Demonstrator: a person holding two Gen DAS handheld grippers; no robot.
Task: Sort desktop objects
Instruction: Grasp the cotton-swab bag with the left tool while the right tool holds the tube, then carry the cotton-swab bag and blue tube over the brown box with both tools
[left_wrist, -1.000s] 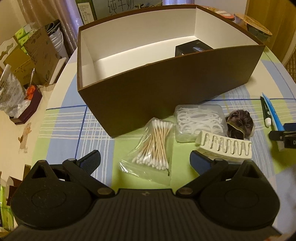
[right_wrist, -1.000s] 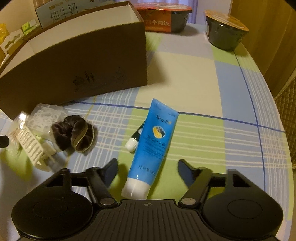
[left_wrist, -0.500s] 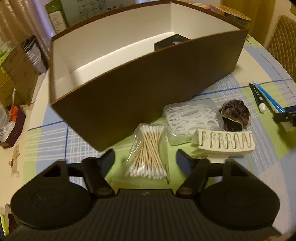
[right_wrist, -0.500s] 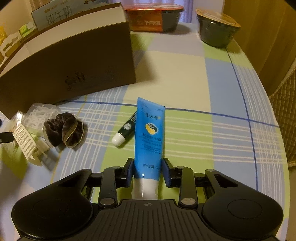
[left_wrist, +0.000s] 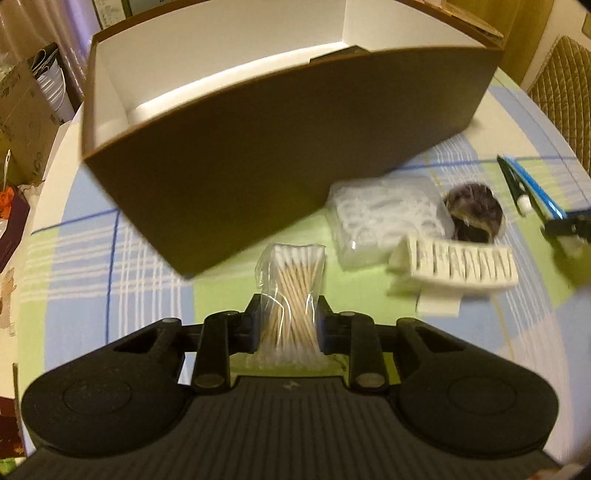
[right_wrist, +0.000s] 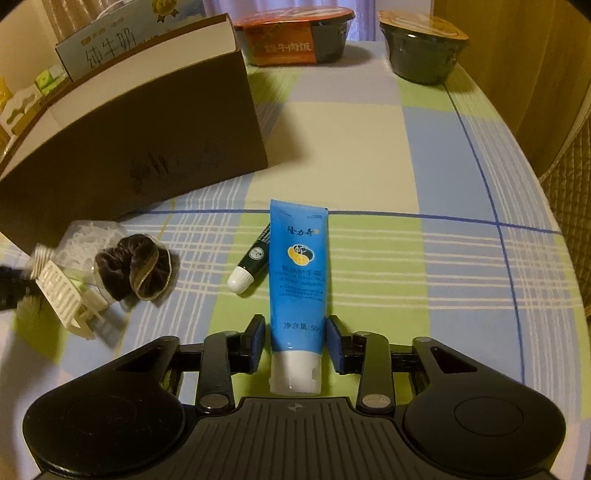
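In the left wrist view, the left gripper (left_wrist: 288, 325) is pinching a clear bag of cotton swabs (left_wrist: 291, 295) between its pads, the bag lying on the checked tablecloth (left_wrist: 147, 258) just in front of the brown box (left_wrist: 277, 155). To the right, a packet of floss picks (left_wrist: 384, 221), a white hair claw (left_wrist: 458, 264) and a dark scrunchie (left_wrist: 474, 214) are sitting close together. In the right wrist view, the right gripper (right_wrist: 295, 343) is straddling the lower end of a blue tube (right_wrist: 299, 273) lying flat on the cloth; its jaws are opening, and slight gaps are showing between the pads and the tube. A small dark stick with a white cap (right_wrist: 249, 264) is lying against the tube's left side.
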